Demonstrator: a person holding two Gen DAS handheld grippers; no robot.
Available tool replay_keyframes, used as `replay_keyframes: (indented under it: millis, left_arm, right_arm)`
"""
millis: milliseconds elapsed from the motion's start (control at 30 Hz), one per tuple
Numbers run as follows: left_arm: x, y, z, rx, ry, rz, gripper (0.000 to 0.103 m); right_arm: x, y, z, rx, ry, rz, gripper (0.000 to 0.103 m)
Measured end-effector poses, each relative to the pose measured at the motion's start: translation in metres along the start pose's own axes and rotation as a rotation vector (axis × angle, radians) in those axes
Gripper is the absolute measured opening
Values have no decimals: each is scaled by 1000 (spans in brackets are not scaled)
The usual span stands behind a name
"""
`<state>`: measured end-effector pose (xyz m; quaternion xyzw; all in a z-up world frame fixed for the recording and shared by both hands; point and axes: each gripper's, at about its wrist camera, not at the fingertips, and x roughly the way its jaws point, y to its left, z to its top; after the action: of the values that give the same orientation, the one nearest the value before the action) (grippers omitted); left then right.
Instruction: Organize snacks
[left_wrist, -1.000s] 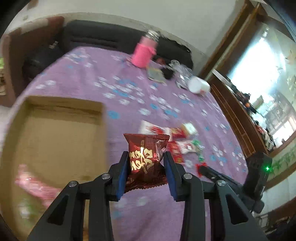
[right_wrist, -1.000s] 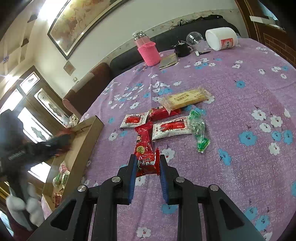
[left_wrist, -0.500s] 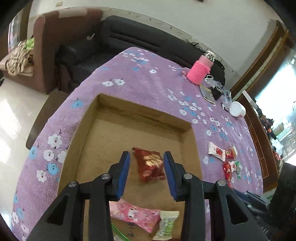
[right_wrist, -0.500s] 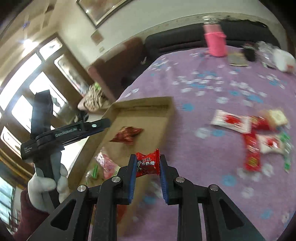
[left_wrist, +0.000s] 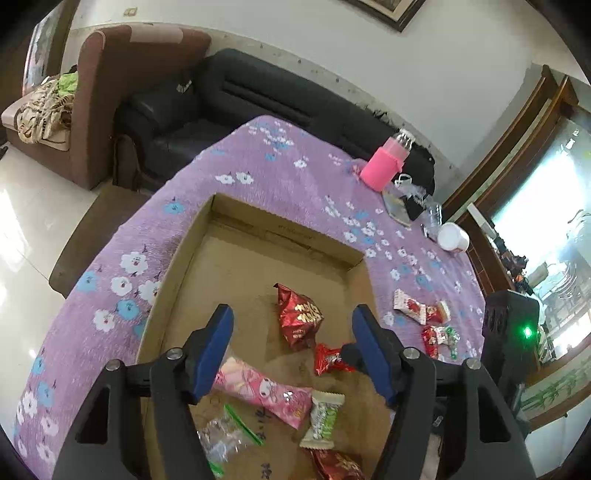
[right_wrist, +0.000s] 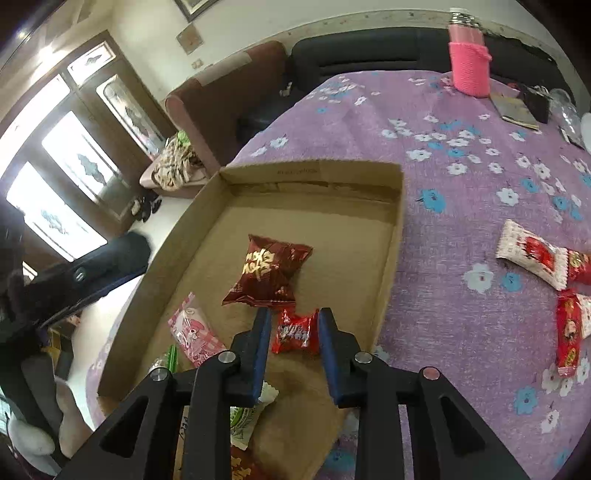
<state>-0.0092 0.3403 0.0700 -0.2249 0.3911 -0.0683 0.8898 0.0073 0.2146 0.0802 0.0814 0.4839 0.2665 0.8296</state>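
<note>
A shallow cardboard tray (left_wrist: 280, 236) (right_wrist: 310, 170) lies on the purple flowered cloth. My left gripper (left_wrist: 292, 314) hovers over it, its jaws opening wide with nothing between them. The dark red snack bag (left_wrist: 299, 317) (right_wrist: 269, 269) lies loose on the tray floor beyond its tips. My right gripper (right_wrist: 294, 314) reaches into the tray from the right. Its jaws are opening, and the pads still touch both sides of a small red candy packet (right_wrist: 295, 332) (left_wrist: 327, 360). The left gripper's body (right_wrist: 92, 266) shows at the left edge of the right wrist view.
The tray also holds a pink packet (left_wrist: 266, 391) (right_wrist: 195, 336), a green-white candy (left_wrist: 323, 413) and a clear zip bag (left_wrist: 225, 432). More red and white packets (right_wrist: 532, 254) (left_wrist: 410, 306) lie on the cloth to the right. A pink bottle (left_wrist: 384, 166) and white jar (left_wrist: 452, 236) stand far back.
The left gripper carried the dark red bag over the tray, let it drop there and spread its jaws. The right gripper brought the small red packet from the cloth into the tray.
</note>
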Motion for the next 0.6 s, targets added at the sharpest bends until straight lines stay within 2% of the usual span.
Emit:
replay_keyframes:
  millis: [167,333,467,600]
  left_arm:
    - [-22,-21,-15,29,-47,8,72]
    - [-45,-60,-40,128,-115,90,84]
    - [-58,-89,-63,151,-177,166,94]
    - [-64,-113,-83,174,-193,196,94]
  right_arm:
    - [-35,-14,-5,42,-55,13,32]
    - [-80,-30,-29,60,-113,-6,33]
    - [-113,-49,-56,108,-179,-50,42]
    - [-132,-68,-82,173,-215,-59,42]
